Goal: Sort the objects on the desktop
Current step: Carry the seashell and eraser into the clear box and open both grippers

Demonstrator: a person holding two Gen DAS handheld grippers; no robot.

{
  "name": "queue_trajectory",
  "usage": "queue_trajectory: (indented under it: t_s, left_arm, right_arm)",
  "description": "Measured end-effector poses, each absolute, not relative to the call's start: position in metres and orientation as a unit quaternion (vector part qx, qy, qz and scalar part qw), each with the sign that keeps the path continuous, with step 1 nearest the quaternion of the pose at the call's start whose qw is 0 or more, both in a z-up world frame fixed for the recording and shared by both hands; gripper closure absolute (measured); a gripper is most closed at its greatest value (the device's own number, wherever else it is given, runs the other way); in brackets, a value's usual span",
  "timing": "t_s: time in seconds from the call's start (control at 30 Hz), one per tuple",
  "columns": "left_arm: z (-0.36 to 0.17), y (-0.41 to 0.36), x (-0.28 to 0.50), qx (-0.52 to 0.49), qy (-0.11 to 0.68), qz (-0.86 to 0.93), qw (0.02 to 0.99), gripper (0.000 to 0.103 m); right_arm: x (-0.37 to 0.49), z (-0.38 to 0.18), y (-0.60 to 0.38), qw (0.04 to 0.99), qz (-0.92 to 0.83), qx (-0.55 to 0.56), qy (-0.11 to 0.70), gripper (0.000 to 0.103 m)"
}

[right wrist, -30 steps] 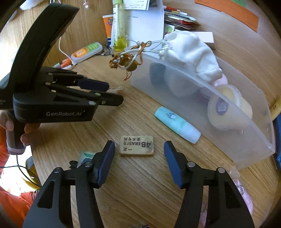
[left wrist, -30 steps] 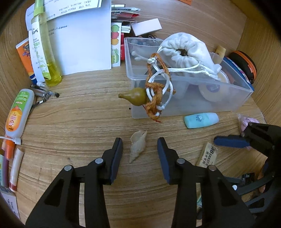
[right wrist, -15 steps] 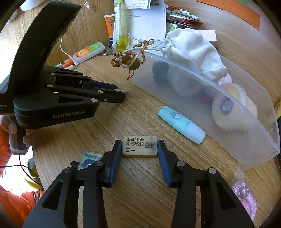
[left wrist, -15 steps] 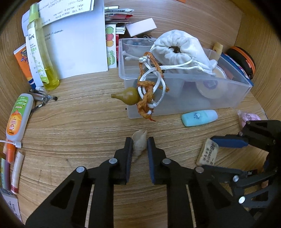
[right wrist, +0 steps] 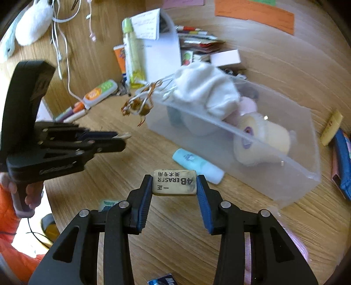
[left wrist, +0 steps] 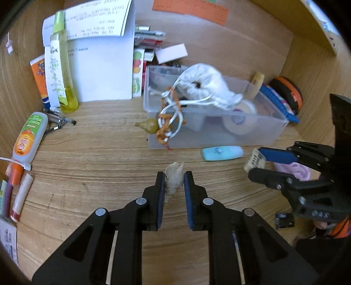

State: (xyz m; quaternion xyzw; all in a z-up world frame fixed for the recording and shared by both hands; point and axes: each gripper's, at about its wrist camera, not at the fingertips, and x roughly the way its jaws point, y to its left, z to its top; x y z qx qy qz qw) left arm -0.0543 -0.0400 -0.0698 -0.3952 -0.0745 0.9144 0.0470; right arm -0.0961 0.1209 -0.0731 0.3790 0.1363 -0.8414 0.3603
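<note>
— What sort of place is this?
— A home or office desk, by the look of it: a wood-grain worktop (left wrist: 92, 157) strewn with stationery.
— Such as?
— Printed sheets (left wrist: 103, 65), marker pens (right wrist: 70, 113), an orange sticky note (left wrist: 190, 9) on the wooden back panel, and a clear storage box (left wrist: 219, 133) of tape rolls and small oddments.

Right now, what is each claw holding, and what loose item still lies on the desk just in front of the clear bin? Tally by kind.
Seashell, in the left claw: 1
Eraser, in the right claw: 1
Light blue tube, on the desk beside the clear bin: 1
Total: 3
</note>
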Motion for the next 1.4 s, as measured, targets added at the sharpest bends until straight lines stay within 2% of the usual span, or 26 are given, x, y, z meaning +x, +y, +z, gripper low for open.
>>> queue_trajectory:
  t_s: [0.43, 0.8, 1.4]
  left_arm:
    - [-0.022, -0.014, -0.063, -0.338, -0.07, 0.935, 0.086, 0.087]
    - [0.007, 0.009, -0.104, -0.316, -0.068, 0.939, 0.12, 0.087]
    - [-0.01, 0.031, -0.182, -0.359, -0.069, 0.919, 0.148, 0.087]
  right_arm:
    - [-0.112, -0.036, 0.154, 0.328, -0.876, 0.336, 0.111, 0.066]
    - [-0.14, -0.014, 0.169, 0.297, -0.896, 0.311, 0.109, 0.066]
    - [-0.206, -0.026, 0.165, 0.265, -0.893, 0.343, 0.121, 0.066]
